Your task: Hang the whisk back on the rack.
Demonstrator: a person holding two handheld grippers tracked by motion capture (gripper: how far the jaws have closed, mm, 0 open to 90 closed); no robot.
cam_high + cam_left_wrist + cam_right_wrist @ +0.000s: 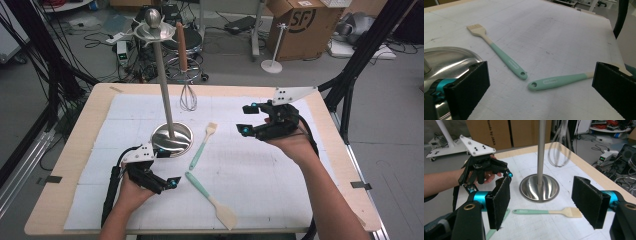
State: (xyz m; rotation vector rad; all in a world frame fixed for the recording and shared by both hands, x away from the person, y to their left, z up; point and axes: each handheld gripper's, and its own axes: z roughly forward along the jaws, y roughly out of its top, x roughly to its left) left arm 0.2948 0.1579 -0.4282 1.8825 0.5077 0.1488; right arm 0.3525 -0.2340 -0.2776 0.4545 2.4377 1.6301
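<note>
High view: a steel utensil stand rises from the white-covered surface, its round base serving as the landmark here, and a wire whisk with a wooden handle hangs from the rack at the top of the pole, which suggests the job is to hang the loose utensils up beside it. Just to the right of the base lies a pastry brush with a mint-green handle, bristles pointing away from the person; nearer the person than the base, and just below the brush's handle end, lies a spatula with a matching handle, its pale blade toward the surface's front edge. Both lie flat with their hanging holes near each other, easy to pick up by the handle. The left hand-held gripper rests low by the front left of the base, released, jaws wide apart with nothing between them; its own view looks at both handles. The right hand-held gripper hovers well to the right of the base, also released and empty, its jaws framing the pastry brush from above, so I judge the brush to be its target.
</note>
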